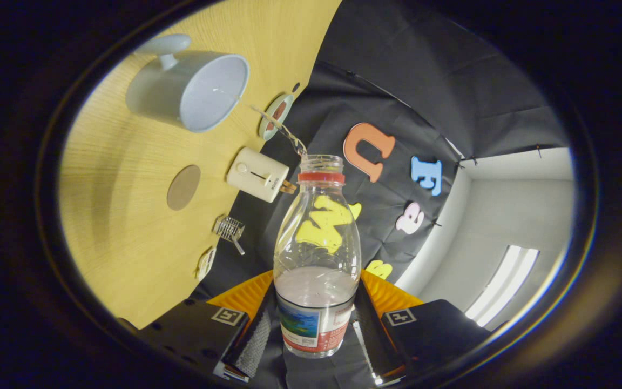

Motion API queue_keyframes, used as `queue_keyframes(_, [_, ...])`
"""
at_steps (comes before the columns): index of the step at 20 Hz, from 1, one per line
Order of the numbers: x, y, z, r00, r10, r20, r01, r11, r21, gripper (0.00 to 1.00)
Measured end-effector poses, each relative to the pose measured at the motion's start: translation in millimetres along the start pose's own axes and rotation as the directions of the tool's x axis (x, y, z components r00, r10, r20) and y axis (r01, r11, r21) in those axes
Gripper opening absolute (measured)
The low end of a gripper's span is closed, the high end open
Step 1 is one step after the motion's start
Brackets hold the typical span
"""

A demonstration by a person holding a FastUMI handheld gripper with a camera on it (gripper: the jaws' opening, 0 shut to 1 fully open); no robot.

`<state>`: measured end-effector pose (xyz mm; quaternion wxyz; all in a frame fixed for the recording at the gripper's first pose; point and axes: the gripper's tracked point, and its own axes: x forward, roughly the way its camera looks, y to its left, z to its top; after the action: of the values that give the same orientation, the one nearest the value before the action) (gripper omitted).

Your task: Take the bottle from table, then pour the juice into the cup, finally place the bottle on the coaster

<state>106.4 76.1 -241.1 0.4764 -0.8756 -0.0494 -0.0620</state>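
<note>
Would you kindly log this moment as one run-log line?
phase: pouring | hand-held gripper: shut on bottle | bottle: uncapped, tilted | stream: entering cup | coaster: bare

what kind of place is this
Likely a staged test booth, not a home: black cloth wall, wooden table with cup and coaster, claw gripping a bottle.

Bottle (316, 259) base hidden between claw (311, 335) fingers; label unreadable.

Legible markings: none.
The paper label (311, 327) on the clear plastic bottle (316, 254) bears a picture and print too small to read; each side of the gripper (311, 335) carries a square black-and-white coded marker (228, 316).
</note>
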Motion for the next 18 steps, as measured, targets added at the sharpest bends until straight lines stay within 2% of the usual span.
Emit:
queue_keyframes(5, [-2.7, -2.2, 0.2, 1.0, 0.017, -0.006, -0.017, 0.999, -0.038, 0.8])
queue_keyframes(18, [2.4, -28.4, 17.2, 0.999, -0.045, 0.031, 0.048, 0.992, -0.117, 0.8])
